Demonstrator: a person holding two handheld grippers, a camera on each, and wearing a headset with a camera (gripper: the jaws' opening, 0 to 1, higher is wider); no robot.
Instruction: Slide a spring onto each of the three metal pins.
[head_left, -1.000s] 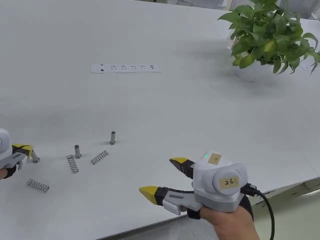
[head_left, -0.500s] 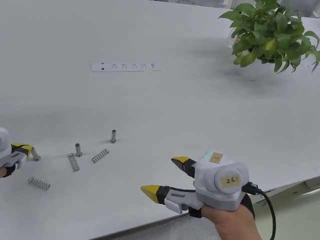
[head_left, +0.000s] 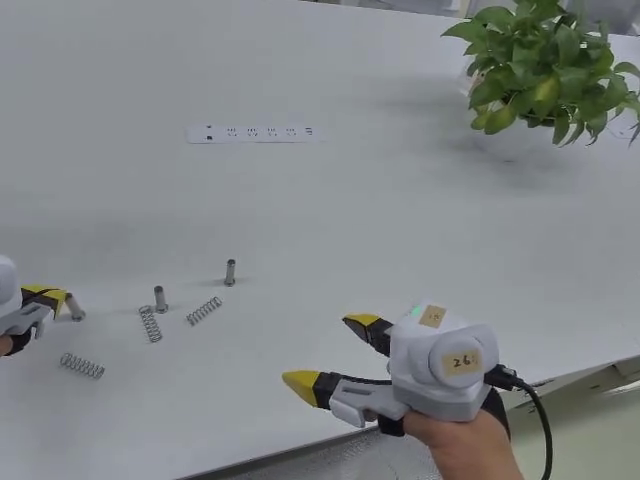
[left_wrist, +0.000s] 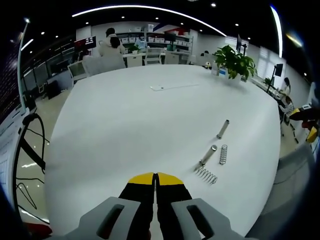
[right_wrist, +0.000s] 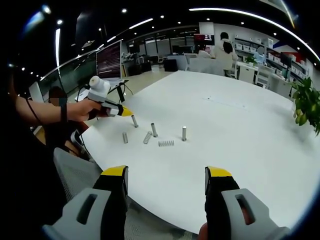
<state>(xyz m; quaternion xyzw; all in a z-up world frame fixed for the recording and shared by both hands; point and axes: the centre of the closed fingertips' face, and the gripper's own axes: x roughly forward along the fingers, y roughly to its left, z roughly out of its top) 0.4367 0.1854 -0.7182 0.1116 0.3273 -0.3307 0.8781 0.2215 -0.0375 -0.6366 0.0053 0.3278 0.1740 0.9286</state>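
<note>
Far left in head view: left gripper (head_left: 48, 297), clenched, tips pressed flat together in left gripper view, nothing between them. Just beside those tips: left pin (head_left: 75, 311), upright on the white table (head_left: 400, 220), bare. Nearer the bench edge: left spring (head_left: 81, 366), flat on its side, apart from every pin. Next rightward: middle spring (head_left: 150, 324), lying flat close to middle pin (head_left: 160, 298), beside it and not around it; that pin also upright and bare. Then right spring (head_left: 204, 311), flat too, between middle pin and right pin (head_left: 230, 272), apparently touching neither; right pin upright, bare. Same count in right gripper view: 3 pins standing, 3 springs loose on the table. Further right, by the near edge: right gripper (head_left: 331, 351), jaws spread wide, empty, well apart from the parts. Tally, as a judgement: 0 of 3 springs seated, all 3 left to do, no spring picked up yet. Likely need to open left jaws before taking any spring. Far back: power strip (head_left: 258, 133) and potted plant (head_left: 545, 65), no part in the job.
</note>
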